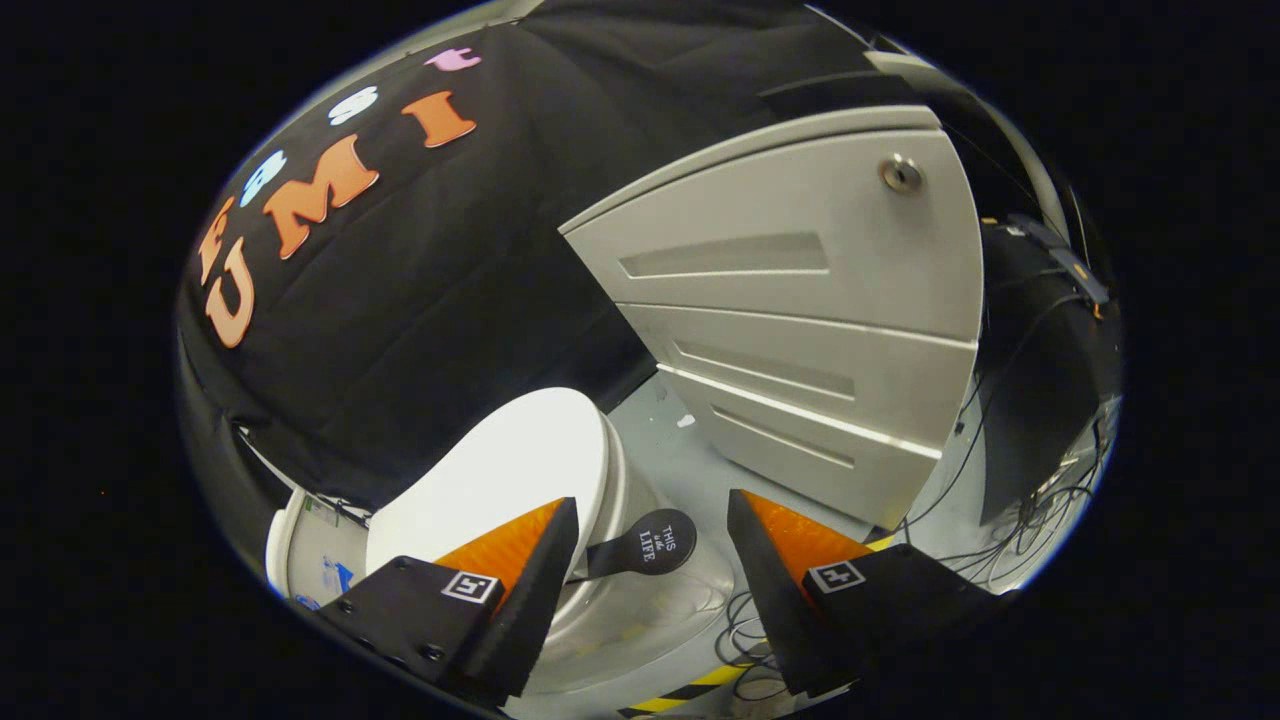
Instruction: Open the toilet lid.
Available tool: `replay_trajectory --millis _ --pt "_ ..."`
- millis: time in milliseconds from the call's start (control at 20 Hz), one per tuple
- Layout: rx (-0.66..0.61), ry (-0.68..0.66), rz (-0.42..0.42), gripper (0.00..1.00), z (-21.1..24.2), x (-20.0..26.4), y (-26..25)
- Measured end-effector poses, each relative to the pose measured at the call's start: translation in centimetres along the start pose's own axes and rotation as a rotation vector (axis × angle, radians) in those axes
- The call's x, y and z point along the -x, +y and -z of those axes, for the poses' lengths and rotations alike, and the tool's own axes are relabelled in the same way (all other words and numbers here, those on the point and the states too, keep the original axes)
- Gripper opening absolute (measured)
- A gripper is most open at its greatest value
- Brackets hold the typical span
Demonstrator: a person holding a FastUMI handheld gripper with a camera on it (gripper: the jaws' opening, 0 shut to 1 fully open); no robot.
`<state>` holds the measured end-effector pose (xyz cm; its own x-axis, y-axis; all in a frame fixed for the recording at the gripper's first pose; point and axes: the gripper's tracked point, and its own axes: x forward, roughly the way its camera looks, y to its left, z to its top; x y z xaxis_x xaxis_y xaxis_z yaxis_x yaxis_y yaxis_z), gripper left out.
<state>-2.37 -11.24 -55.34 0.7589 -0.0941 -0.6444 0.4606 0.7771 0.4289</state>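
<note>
In the gripper view my tool (652, 515) has its fingers spread wide apart, gripping nothing; the smooth, glossy white toilet lid (505, 470) lies just beyond the left finger, with its rounded black tab handle (650, 545) sitting between the two fingers. Beyond stands a grey drawer cabinet (800, 330) with flat panels and recessed pulls, and loose black cables (1000, 530) trail on the floor to the right.

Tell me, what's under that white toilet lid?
The toilet lid is raised, showing the rim and part of the bowl below, with a black handle across it. The open gripper hides the bowl's near side.
</note>
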Motion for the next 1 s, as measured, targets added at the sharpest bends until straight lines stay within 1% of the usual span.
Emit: replay_trajectory --millis 100,150,250,350,400,450,500,550,600,700,800,850,900,950,1000 --pt "-0.074 0.040 0.009 0.84 0.9 0.0 -0.8" --pt "-0.118 0.069 0.000 0.80 1.6 0.4 -0.9" --pt "-0.211 0.123 -0.038 0.77 2.1 0.4 -0.4" --pt "-0.266 0.162 -0.063 0.73 2.7 0.4 -0.1" --pt "-0.282 0.193 -0.075 0.69 2.9 0.6 0.1" --pt "-0.298 0.216 -0.088 0.69 3.3 0.7 0.5" --pt "-0.307 0.236 -0.098 0.63 3.7 0.7 0.9" --pt "-0.301 0.229 -0.079 0.58 3.6 0.5 0.4" --pt "-0.301 0.244 -0.092 0.53 4.0 0.5 0.9" --pt "-0.284 0.235 -0.078 0.45 4.0 -0.2 0.9" --pt "-0.317 0.260 -0.086 0.36 4.1 0.7 1.0" --pt "-0.353 0.262 -0.083 0.32 4.3 0.8 1.3" --pt "-0.375 0.261 -0.092 0.31 4.0 0.9 1.5" --pt "-0.372 0.258 -0.091 0.22 3.9 1.1 1.6" --pt "-0.364 0.237 -0.085 0.22 3.6 1.0 1.7"
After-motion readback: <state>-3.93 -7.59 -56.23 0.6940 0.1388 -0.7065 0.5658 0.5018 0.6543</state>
